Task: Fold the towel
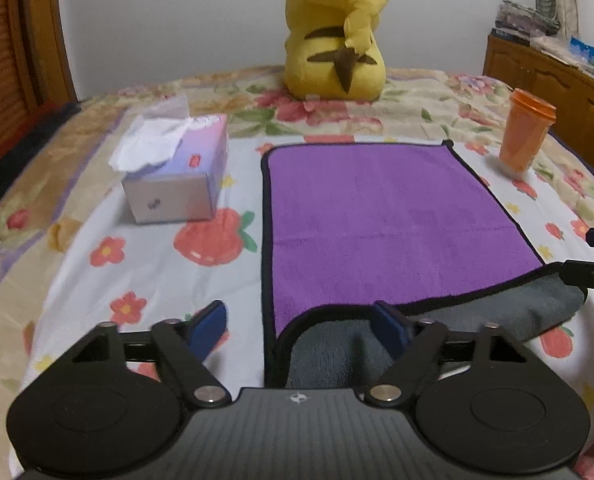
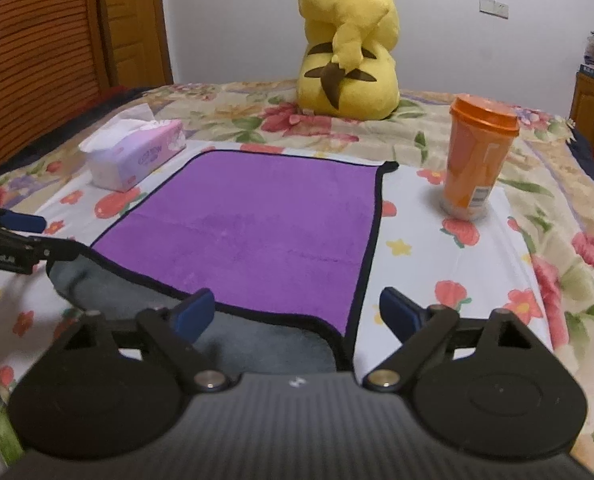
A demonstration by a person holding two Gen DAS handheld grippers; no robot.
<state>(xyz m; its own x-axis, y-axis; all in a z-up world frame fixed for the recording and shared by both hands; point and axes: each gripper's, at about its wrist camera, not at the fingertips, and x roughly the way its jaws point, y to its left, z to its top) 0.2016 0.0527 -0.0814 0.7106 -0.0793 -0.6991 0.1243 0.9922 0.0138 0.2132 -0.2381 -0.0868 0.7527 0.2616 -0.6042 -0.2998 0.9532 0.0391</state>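
A purple towel (image 1: pixel 381 224) with black trim and a grey underside lies flat on the flowered bedspread; it also shows in the right wrist view (image 2: pixel 257 224). Its near edge is turned up, showing grey. My left gripper (image 1: pixel 301 324) is open, straddling the towel's near left corner, its right finger (image 1: pixel 389 332) over the grey underside. My right gripper (image 2: pixel 297 312) is open, straddling the near right corner. Neither holds anything. Each gripper shows at the edge of the other's view.
A tissue box (image 1: pixel 177 176) stands left of the towel. An orange lidded cup (image 2: pixel 475 156) stands to its right. A yellow plush toy (image 1: pixel 337 36) sits at the far side of the bed. A wooden cabinet (image 1: pixel 553 80) stands at right.
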